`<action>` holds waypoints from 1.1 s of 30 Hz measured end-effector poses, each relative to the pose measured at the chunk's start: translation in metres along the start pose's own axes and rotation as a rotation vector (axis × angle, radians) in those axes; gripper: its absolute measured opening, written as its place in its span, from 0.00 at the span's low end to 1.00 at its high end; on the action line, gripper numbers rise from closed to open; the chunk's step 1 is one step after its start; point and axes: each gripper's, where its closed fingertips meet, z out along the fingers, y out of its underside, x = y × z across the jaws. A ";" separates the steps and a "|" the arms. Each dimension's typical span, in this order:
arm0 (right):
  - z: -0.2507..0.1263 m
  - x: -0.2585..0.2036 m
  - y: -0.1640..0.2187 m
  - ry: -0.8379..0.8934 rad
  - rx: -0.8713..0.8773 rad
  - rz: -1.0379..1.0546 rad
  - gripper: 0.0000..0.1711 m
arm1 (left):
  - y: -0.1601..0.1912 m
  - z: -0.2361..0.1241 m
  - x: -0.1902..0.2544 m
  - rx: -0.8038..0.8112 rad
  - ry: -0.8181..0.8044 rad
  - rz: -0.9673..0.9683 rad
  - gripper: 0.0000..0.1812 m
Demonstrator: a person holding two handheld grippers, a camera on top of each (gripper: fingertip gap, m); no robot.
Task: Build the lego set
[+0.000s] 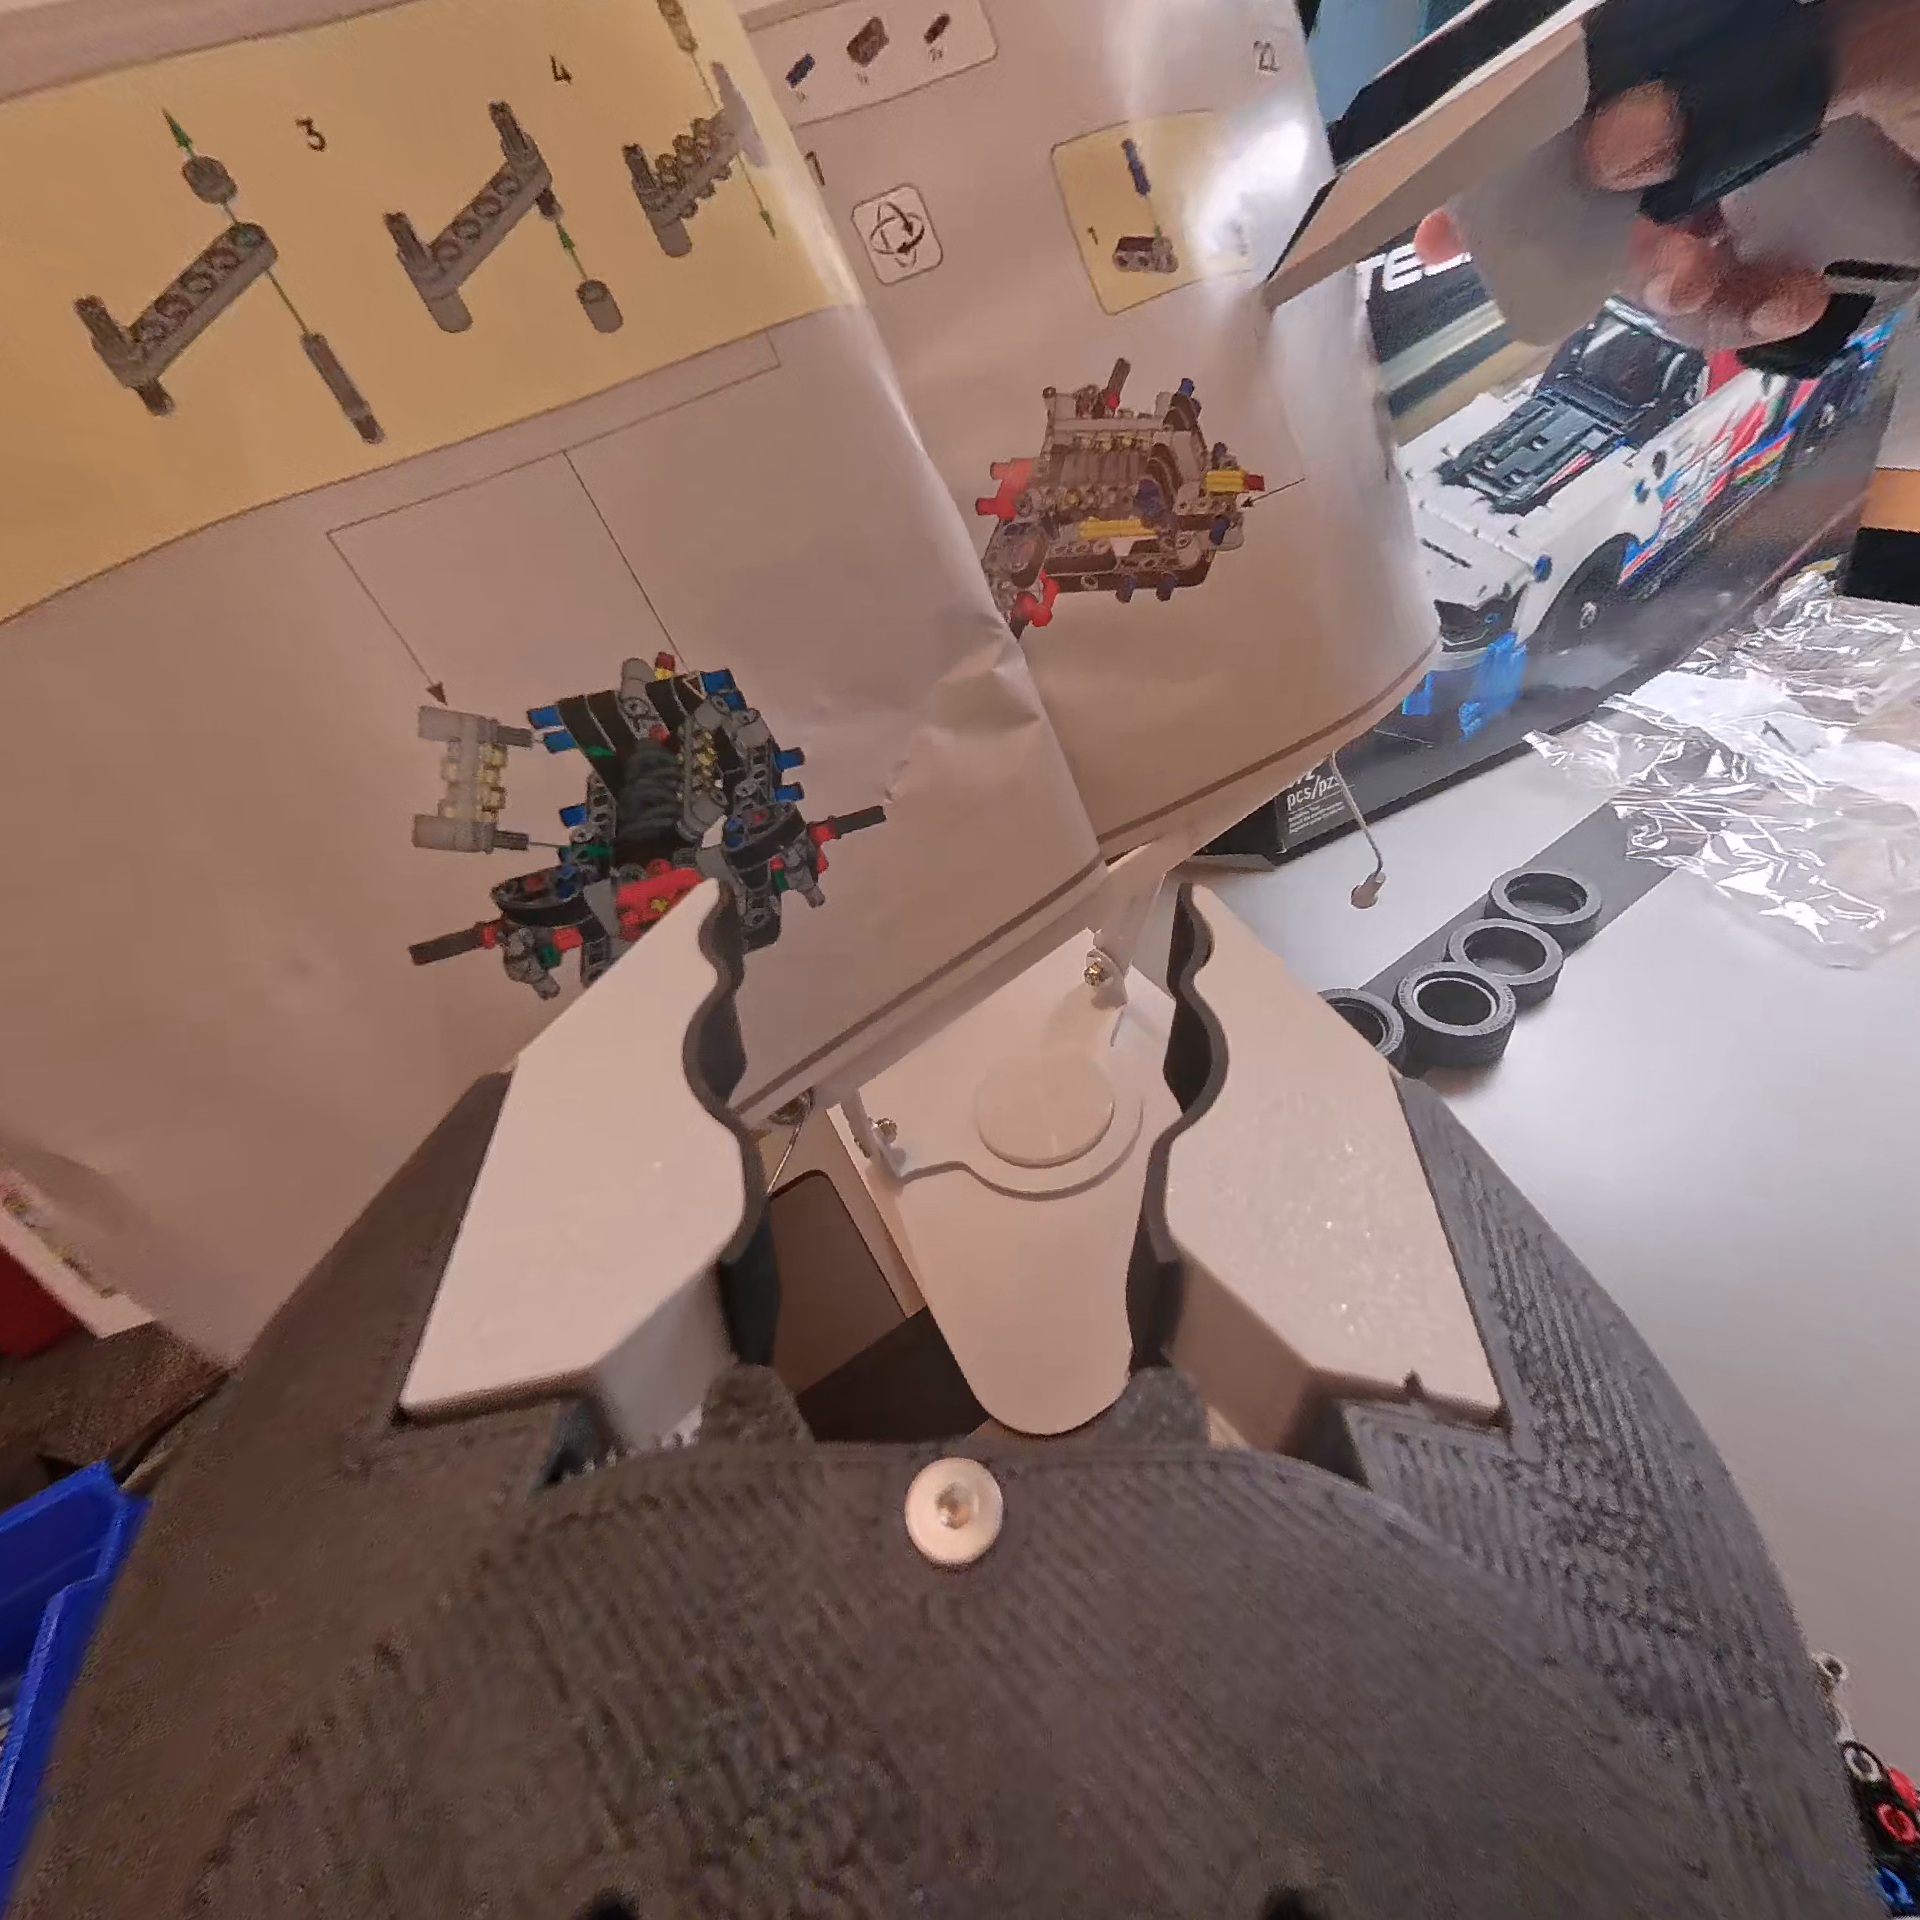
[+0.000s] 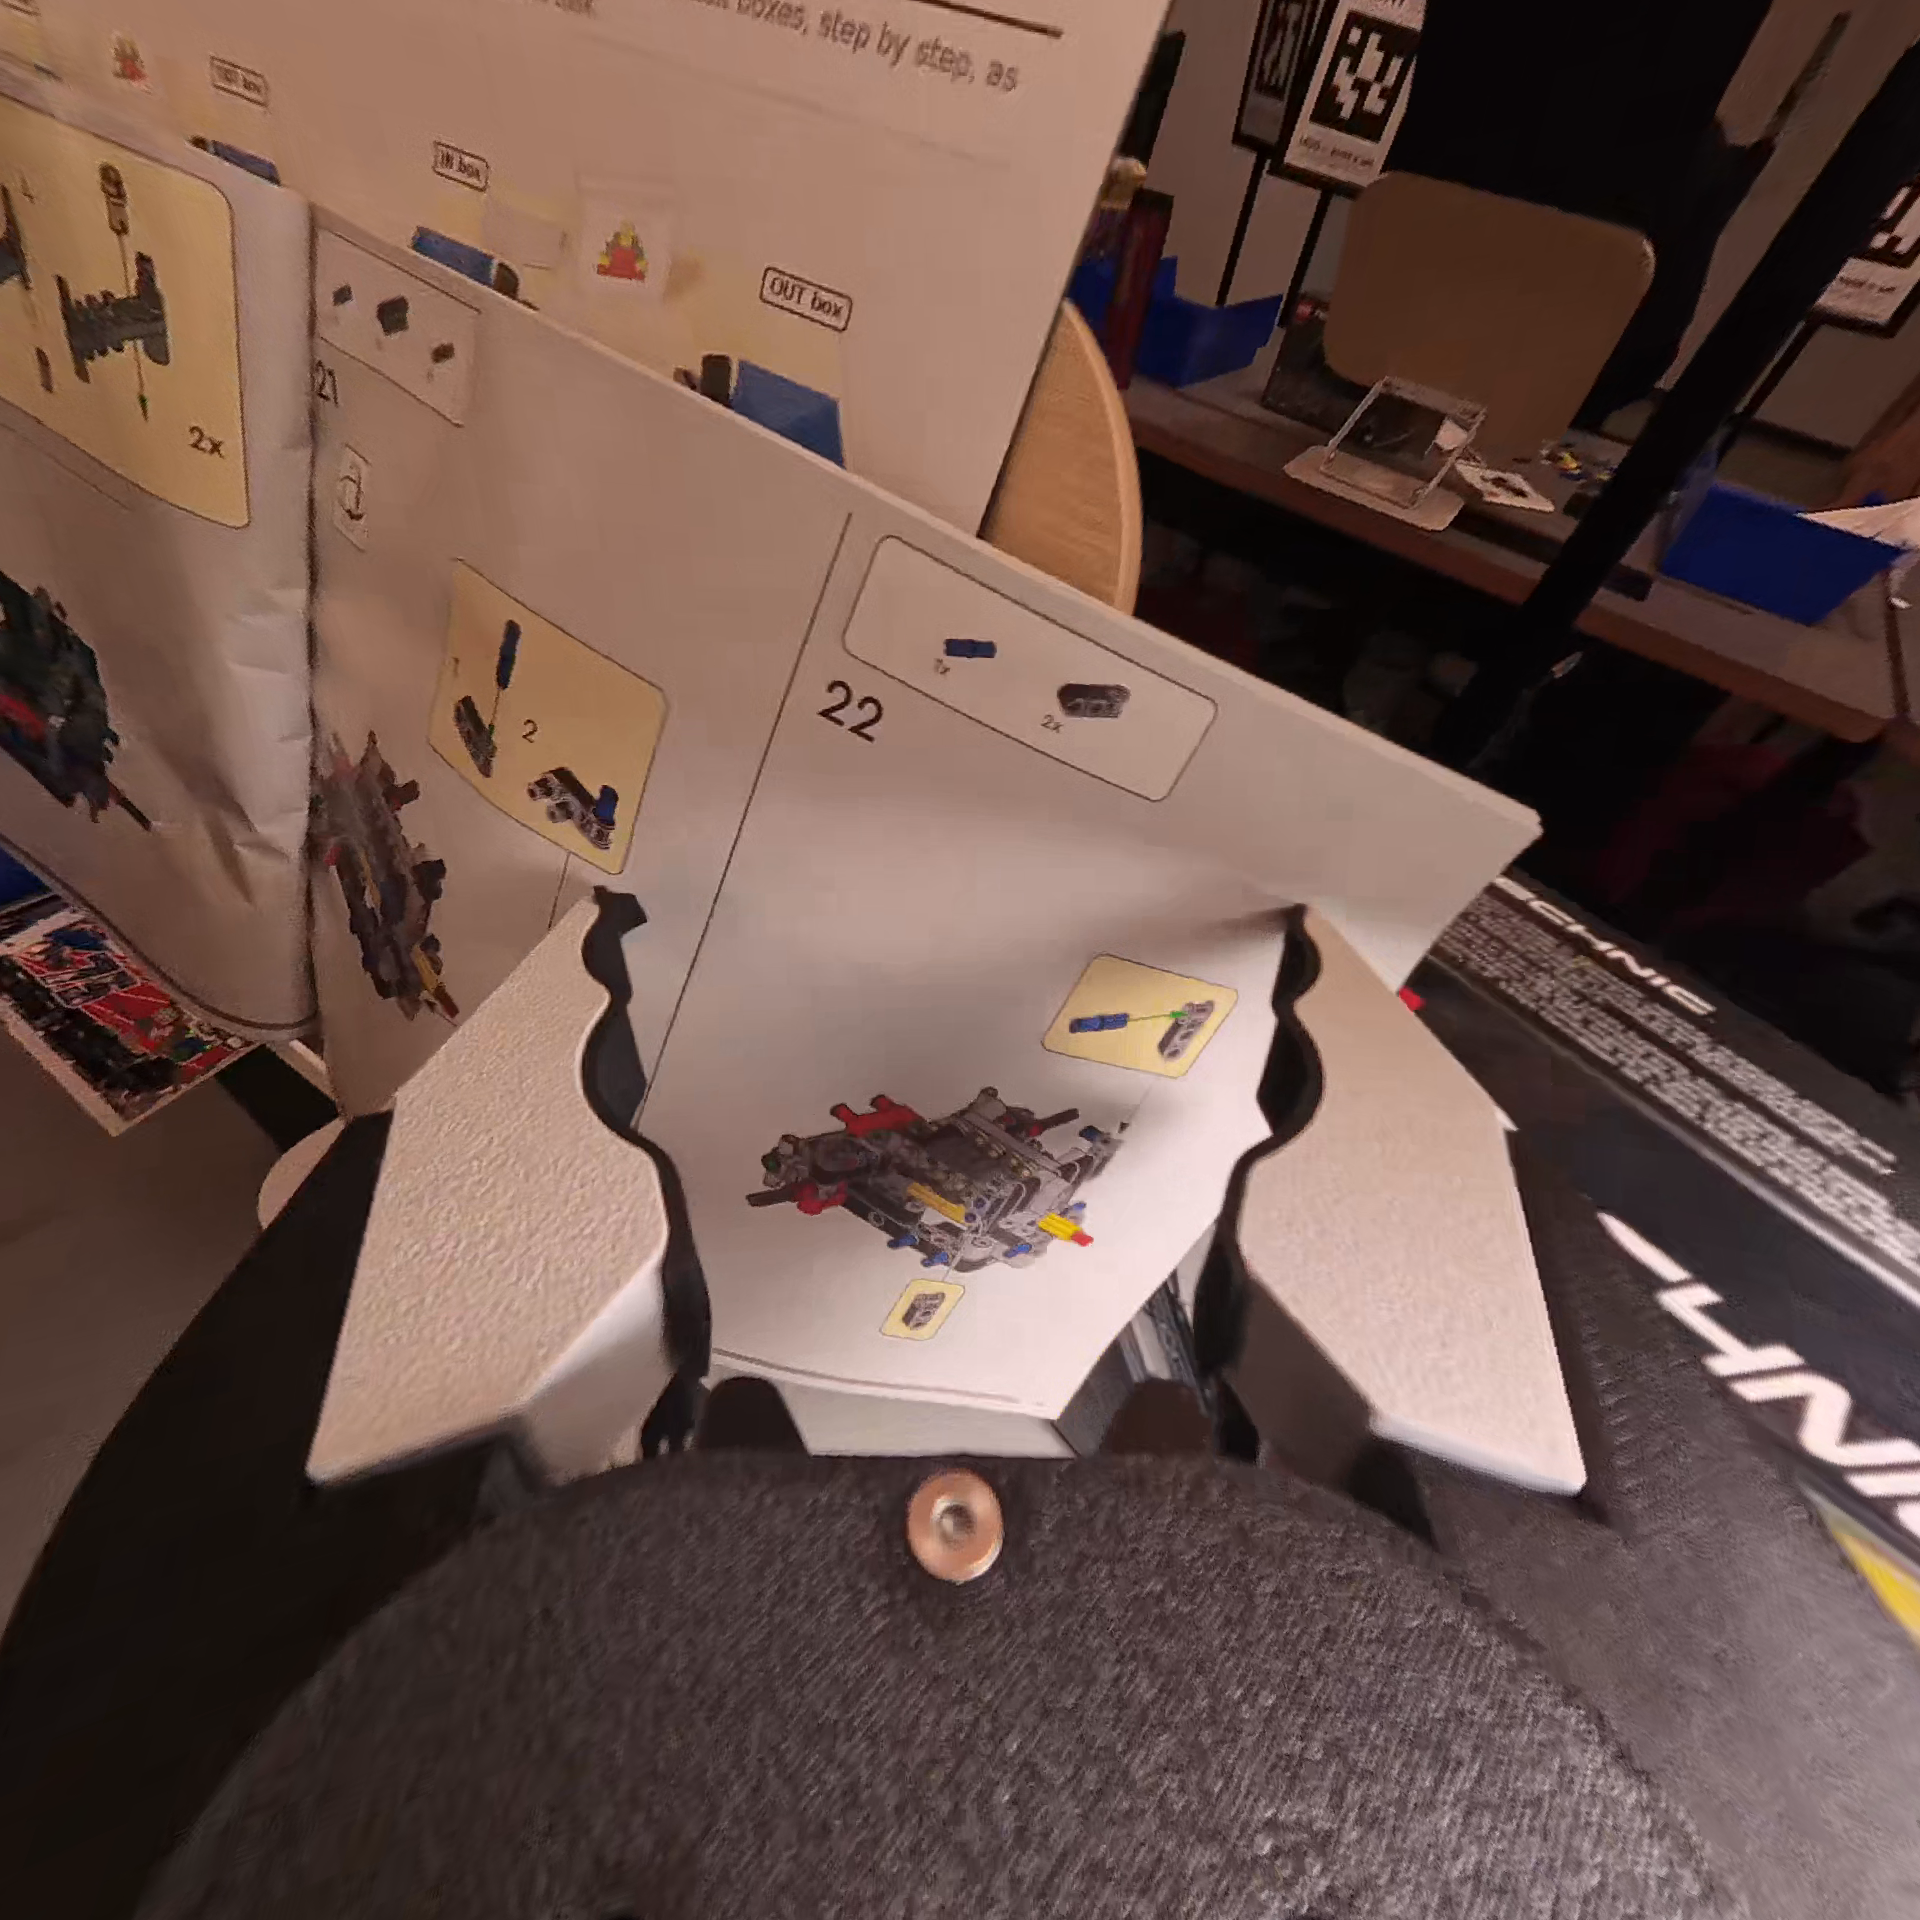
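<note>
The open instruction booklet (image 1: 727, 540) stands propped on a white stand (image 1: 1039, 1143) straight ahead of my left gripper (image 1: 956, 914). That gripper is open and empty, and the booklet's lower edge reaches in by its left finger (image 1: 603, 1143). The booklet's right page (image 2: 935, 935) is lifted and curled. My right gripper (image 2: 956, 914) is open, with that page showing between its wide-apart fingers. I cannot tell whether it touches the page. A gloved hand (image 1: 1714, 156) shows at the page's top right corner in the left wrist view.
The set's box (image 1: 1610, 499) with a car picture stands behind the booklet, and it also shows in the right wrist view (image 2: 1714, 1195). Several black tyres (image 1: 1475, 987) lie in a row beside crumpled plastic bags (image 1: 1766, 779). A blue bin (image 1: 52, 1610) is at the left.
</note>
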 end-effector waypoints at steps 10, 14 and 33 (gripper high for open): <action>-0.017 -0.014 -0.013 0.087 0.078 -0.111 0.29 | 0.002 0.007 0.004 -0.007 0.009 -0.004 0.43; -0.014 -0.024 -0.012 0.094 0.064 -0.140 0.14 | 0.000 0.012 0.008 -0.003 0.017 -0.022 0.41; 0.018 -0.078 -0.001 0.246 0.021 -0.240 0.38 | -0.036 0.034 0.041 0.031 0.060 0.041 0.36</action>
